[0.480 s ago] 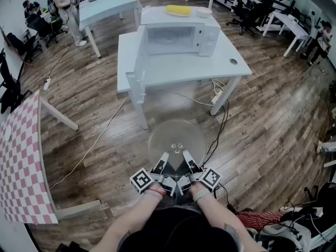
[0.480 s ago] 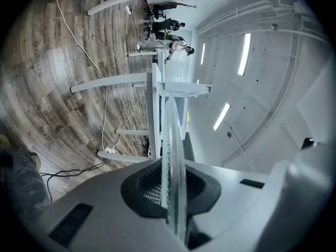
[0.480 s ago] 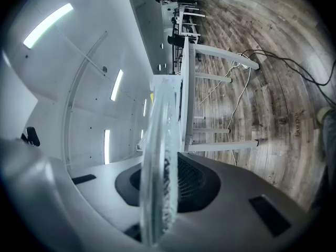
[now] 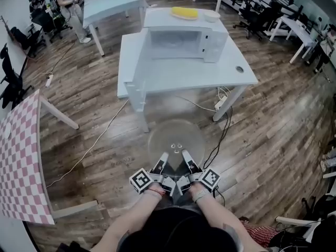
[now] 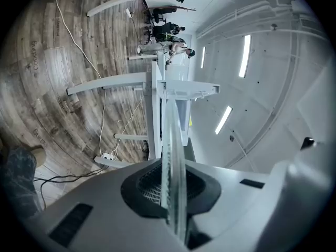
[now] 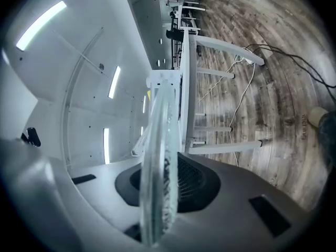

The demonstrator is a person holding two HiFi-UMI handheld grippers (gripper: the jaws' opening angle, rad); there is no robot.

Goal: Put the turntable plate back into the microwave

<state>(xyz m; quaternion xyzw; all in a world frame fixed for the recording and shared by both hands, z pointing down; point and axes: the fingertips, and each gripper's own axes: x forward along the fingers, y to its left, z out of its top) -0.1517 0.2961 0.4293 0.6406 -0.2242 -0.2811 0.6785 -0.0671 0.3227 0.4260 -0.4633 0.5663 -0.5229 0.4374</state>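
The white table (image 4: pixel 178 72) and microwave (image 4: pixel 181 40) have drawn slightly nearer in the head view, while the glass turntable plate (image 4: pixel 176 136) holds its place.
The plate is carried level above the wooden floor (image 4: pixel 94 119), short of the table. The left gripper (image 4: pixel 162 160) and right gripper (image 4: pixel 187 160), side by side, each pinch the plate's near rim, pads pressed on the glass.
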